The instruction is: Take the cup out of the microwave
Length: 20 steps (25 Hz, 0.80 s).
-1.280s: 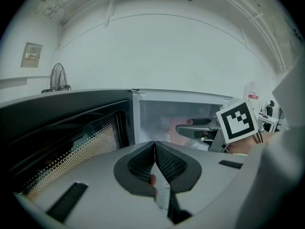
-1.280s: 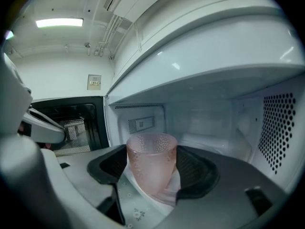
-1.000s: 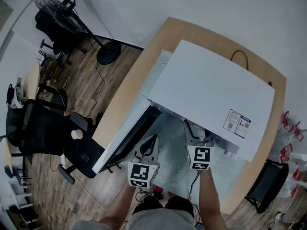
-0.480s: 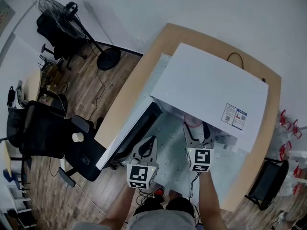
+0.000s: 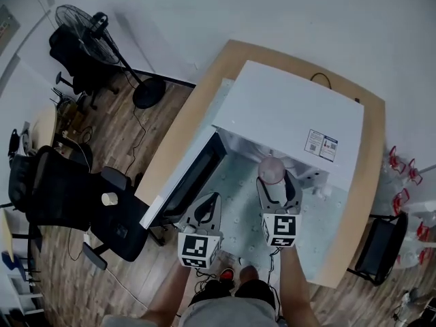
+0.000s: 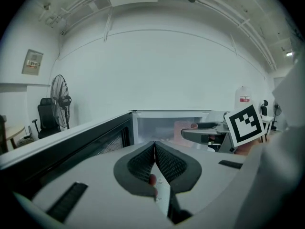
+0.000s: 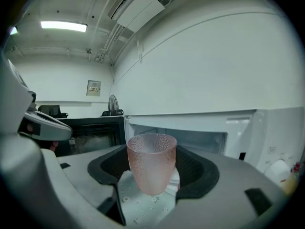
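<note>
- Cup [image 7: 151,162] job, setting first: a wooden tabletop [image 5: 178,133] carries a white microwave [image 5: 286,111], with a pale patterned mat [image 5: 238,206] spread in front of it.
- Door [image 5: 185,182] hangs wide open on our left, and the cavity mouth faces us.
- Step in hand, as we judge it: drawing the load back and clear. We'd go level and straight toward us, low over the mat, with a steady squeeze. The walls taper downward, so a slack grip could let it slip through.
- Right tongs [image 5: 277,187]: jaws apart by the cup's width, pads clamped on its sides below the rim.
- Left tongs [image 6: 154,160]: jaws together with nothing between them, hovering beside the door and touching nothing we can see.
- Pink dimpled cup: upright, looks empty, just outside the cavity mouth and above the mat.
</note>
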Each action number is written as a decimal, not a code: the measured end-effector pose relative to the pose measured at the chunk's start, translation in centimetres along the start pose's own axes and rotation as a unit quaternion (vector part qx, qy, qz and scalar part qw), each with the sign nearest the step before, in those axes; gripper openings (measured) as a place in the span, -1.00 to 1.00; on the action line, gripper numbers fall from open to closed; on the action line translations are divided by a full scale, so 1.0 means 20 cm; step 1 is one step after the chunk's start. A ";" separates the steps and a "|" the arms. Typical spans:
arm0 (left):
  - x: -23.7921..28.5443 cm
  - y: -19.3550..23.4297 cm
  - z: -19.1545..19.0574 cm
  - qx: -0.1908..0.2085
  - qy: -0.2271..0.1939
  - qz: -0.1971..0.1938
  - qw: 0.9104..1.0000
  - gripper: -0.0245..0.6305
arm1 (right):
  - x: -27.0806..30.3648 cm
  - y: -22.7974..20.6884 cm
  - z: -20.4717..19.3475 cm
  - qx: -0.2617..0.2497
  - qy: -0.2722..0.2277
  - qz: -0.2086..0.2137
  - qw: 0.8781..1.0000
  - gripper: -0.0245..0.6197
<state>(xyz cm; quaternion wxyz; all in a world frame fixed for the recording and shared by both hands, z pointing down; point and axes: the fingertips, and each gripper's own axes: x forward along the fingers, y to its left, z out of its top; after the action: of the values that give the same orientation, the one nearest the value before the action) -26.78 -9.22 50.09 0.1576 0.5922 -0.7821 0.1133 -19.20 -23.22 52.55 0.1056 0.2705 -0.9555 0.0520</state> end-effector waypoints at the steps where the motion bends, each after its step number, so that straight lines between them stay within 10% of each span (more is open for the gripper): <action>1: -0.02 -0.01 0.01 0.001 -0.002 -0.003 1.000 -0.85 | -0.03 0.01 0.01 0.000 -0.002 -0.002 1.000 0.09; 20: -0.36 -0.36 0.09 0.041 -0.049 -0.080 0.995 -0.85 | -0.71 -0.02 0.09 0.001 -0.039 -0.091 0.995 0.09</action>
<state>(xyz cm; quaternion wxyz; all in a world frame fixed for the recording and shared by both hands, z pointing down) -18.35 -5.37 45.55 0.1030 0.6639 -0.7335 0.1031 -7.50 -16.76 47.52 0.0725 0.3579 -0.9304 0.0325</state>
